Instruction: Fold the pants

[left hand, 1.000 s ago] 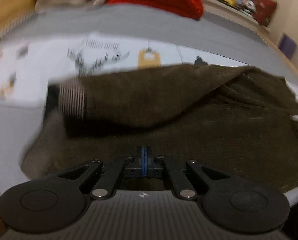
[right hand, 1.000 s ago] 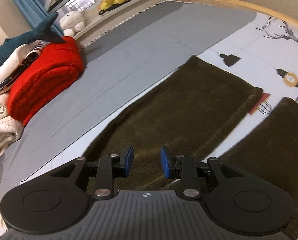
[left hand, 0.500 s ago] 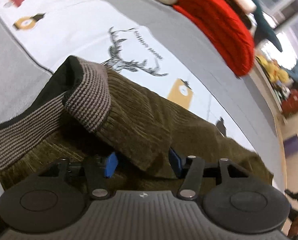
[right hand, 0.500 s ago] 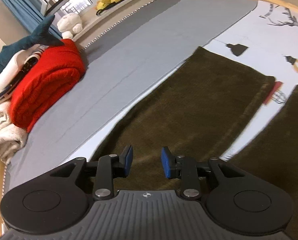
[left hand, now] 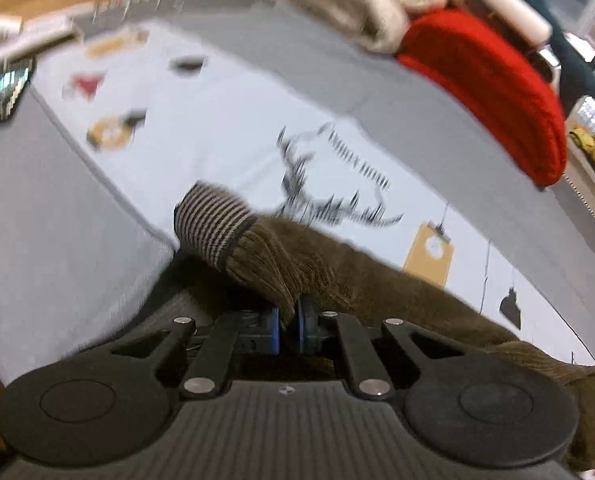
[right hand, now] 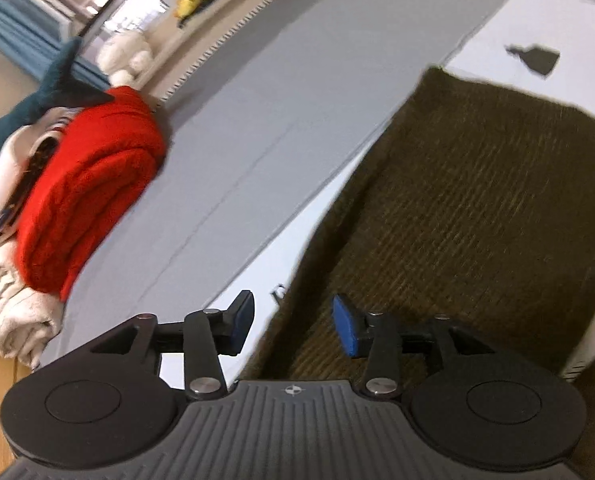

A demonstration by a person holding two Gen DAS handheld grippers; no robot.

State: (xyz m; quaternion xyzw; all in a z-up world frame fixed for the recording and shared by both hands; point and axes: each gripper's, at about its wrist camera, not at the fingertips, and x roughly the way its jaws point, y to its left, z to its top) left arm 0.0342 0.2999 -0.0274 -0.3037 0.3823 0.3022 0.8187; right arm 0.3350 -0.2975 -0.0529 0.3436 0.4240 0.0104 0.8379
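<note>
Left gripper point(left hand: 288, 330): pinching olive-brown corduroy pants point(left hand: 377, 280) near striped waistband, for folding. Right gripper point(right hand: 293, 320): spread, just widened, straddling leg edge, nothing held.

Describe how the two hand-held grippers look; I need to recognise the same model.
Both the left hand-held gripper and the right hand-held gripper are black, with ribbed bodies, two round discs, silver pivot screws, linkage arms, blue finger pads and a small round emblem.

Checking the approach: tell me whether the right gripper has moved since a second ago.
Yes. The right gripper has moved down toward the pants, with the red knit looming larger; its jaws have just been opening, empty.
</note>
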